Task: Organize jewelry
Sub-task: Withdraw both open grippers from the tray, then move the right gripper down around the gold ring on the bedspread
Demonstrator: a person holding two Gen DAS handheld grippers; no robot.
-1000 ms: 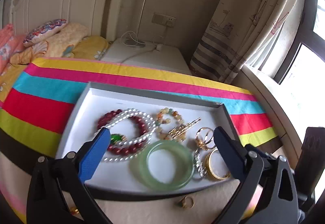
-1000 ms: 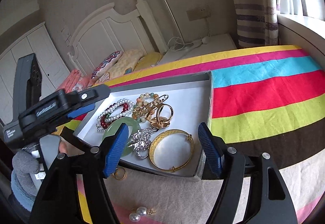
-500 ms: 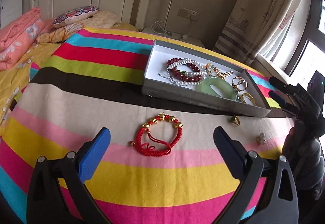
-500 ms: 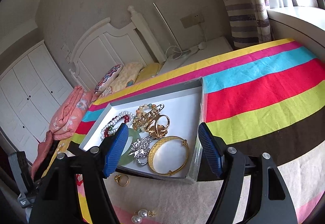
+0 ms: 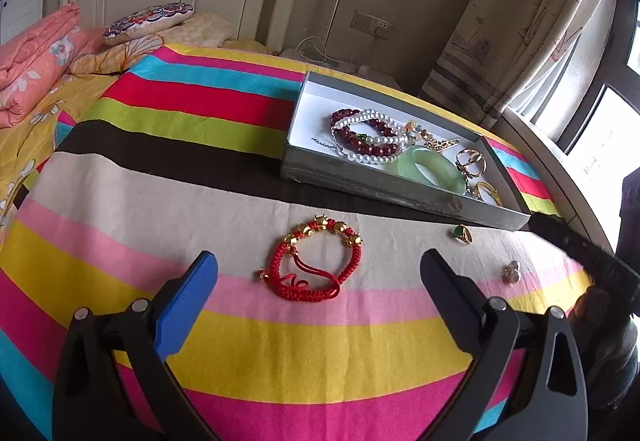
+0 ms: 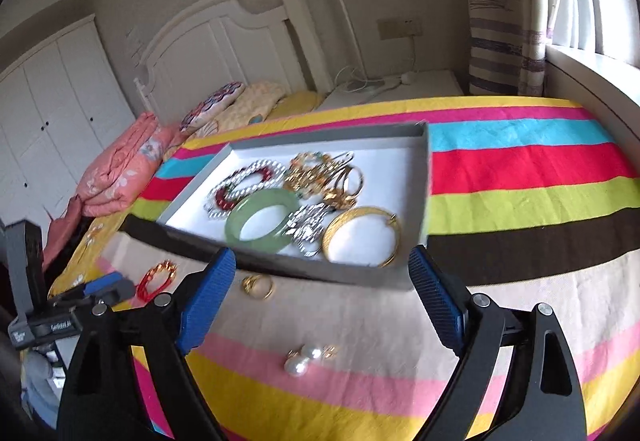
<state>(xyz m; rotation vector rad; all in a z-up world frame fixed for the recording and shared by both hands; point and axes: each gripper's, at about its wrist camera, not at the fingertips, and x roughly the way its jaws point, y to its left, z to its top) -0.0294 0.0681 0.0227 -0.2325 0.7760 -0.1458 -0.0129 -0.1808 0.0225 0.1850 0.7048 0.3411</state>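
A striped bedspread fills both views. The left gripper hangs over it with its blue-padded jaws spread wide and nothing between the pads. Just ahead of the jaws, roughly centred in the gap, lies a red cord bracelet with gold beads flat on the cloth. Further ahead and to the right of the jaws sits a grey jewelry tray holding a dark red bead bracelet, a pearl strand and a jade bangle. A gold ring with a green stone rests ahead of the right jaw, near the tray wall

The right gripper has its jaws opening, already wide, gripping nothing. A pair of pearl earrings lies on the cloth between the jaws, closer to the camera than the tips. The same ring lies just inside the left jaw. The tray sits directly ahead of the jaws, its gold bangle nearest the tips
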